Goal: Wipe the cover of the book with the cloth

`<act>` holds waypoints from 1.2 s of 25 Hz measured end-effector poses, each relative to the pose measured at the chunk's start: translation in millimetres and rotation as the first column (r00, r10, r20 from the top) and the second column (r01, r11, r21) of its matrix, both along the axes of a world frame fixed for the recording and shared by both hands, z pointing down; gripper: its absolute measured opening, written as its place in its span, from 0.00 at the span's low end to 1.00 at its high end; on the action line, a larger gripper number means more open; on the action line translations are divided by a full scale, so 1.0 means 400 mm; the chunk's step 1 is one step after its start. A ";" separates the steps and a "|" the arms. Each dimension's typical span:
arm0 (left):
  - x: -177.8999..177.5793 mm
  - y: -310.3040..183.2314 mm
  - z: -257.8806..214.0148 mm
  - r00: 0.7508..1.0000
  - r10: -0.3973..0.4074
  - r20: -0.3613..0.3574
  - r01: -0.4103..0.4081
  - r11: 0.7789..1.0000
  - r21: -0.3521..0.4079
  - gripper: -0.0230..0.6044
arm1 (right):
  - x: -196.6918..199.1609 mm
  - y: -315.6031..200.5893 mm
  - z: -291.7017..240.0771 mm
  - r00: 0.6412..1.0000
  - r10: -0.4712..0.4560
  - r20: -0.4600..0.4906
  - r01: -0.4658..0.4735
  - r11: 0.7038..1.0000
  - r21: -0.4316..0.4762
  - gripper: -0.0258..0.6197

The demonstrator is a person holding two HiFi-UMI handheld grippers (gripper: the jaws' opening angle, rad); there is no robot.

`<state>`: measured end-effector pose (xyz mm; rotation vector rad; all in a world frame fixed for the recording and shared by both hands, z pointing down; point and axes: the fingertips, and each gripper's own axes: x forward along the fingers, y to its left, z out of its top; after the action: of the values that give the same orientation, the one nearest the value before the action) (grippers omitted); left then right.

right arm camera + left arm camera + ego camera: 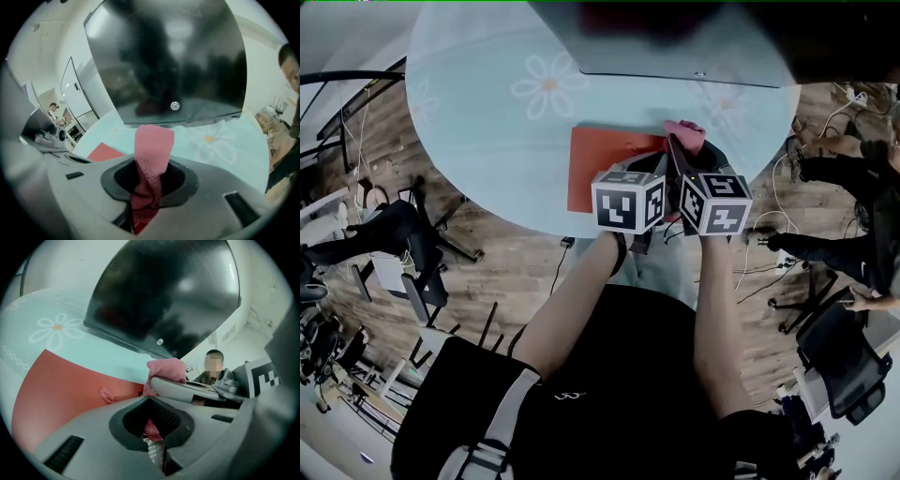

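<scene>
Head view: the left gripper and right gripper are held over the flat red book on the pale-blue flowered desk. Left gripper view: jaws are pinched on the fuzzy pink cloth. Right gripper view: jaws are likewise clamped narrowly on it, before a glossy black screen.

One overhead, two low across table

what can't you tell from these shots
Red book: head view, right side hidden behind both claws.
Pink cloth: whether it touches the book; head view, right claw covers the contact.
Left claw: left gripper view, only a pink scrap shows inside it; how much cloth it grips is unclear.
Dark screen: head view, cut off by the top edge.
</scene>
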<state>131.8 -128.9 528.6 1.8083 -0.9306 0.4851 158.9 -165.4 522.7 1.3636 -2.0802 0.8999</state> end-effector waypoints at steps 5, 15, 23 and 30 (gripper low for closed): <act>0.034 0.007 0.002 1.000 0.015 -0.009 -0.015 1.000 0.006 0.06 | 0.035 0.012 0.005 0.999 0.028 0.018 -0.028 1.000 0.000 0.19; 0.118 0.034 0.002 0.999 0.052 -0.006 -0.052 0.999 0.006 0.06 | 0.130 0.050 0.009 0.995 0.092 0.040 -0.092 0.996 -0.023 0.19; 0.225 0.077 -0.018 0.990 0.121 0.071 -0.124 0.992 0.031 0.06 | 0.236 0.105 -0.023 0.980 0.166 0.109 -0.169 0.986 0.016 0.19; 0.266 0.116 -0.086 0.985 0.150 0.086 -0.158 0.982 0.099 0.06 | 0.277 0.131 -0.087 0.971 0.170 0.169 -0.182 0.981 0.060 0.19</act>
<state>238.3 -82.4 494.4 1.9787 -0.8870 0.6179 269.8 -113.1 488.1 1.5821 -2.1582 1.0476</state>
